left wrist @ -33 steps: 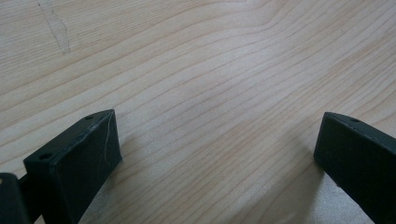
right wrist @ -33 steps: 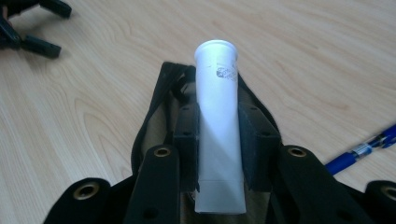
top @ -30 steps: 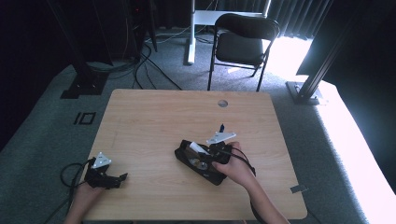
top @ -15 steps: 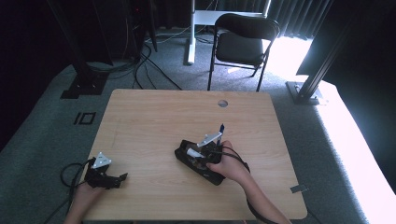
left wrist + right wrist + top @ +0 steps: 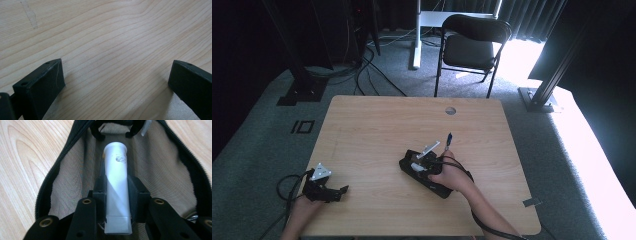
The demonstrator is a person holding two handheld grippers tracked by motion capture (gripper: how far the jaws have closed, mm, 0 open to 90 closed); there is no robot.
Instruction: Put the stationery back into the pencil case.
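Right gripper [image 5: 117,195] is clamped on a white tube [image 5: 116,185], holding it inside the open black zip pouch [image 5: 165,165] (tan mesh lining) on the wooden table [image 5: 377,125]. Left gripper [image 5: 116,82] sits at the table's near left corner, jaws spread wide, nothing between them.

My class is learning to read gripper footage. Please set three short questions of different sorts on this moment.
1. What does the right gripper hold?
2. True or false: the left gripper is clamped on a pen.
3. The tube is above: A) the open pouch B) a plate C) a chair seat.

Key
1. A white tube, pinched between its jaws.
2. False: its jaws stand apart over the bare table.
3. A, the black pouch, unzipped.
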